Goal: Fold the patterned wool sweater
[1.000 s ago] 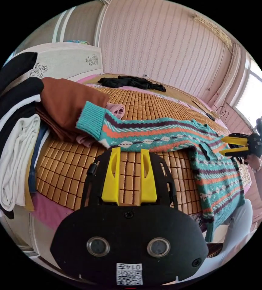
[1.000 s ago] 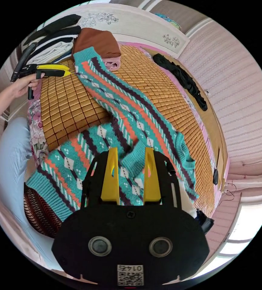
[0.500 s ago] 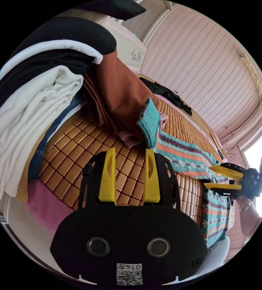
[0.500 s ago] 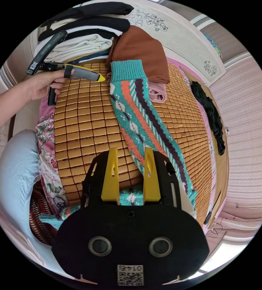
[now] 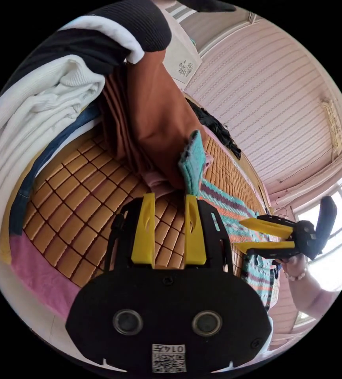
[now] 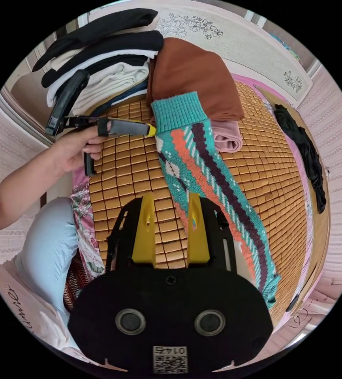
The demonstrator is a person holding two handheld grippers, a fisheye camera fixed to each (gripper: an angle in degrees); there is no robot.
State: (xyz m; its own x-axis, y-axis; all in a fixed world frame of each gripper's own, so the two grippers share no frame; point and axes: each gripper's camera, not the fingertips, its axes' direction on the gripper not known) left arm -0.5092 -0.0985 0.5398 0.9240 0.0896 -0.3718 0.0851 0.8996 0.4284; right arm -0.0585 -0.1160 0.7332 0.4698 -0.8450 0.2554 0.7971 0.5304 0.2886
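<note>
My left gripper (image 5: 170, 197) has its jaws apart, nothing between them; the teal cuff (image 5: 190, 162) of the patterned sweater (image 6: 206, 173) stands just past its tips. My right gripper (image 6: 170, 195) is parted too, hovering over the sleeve, which runs out ahead of it across the bamboo mat (image 6: 131, 166). Beyond the cuff lies a folded brown garment (image 6: 194, 75), with stacked white and black clothes (image 6: 100, 71) beside it.

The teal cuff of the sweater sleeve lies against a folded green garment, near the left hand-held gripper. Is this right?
Not quite: the folded garment is brown, not green. The right gripper view shows the teal cuff against it, with the left hand-held gripper close beside.
</note>
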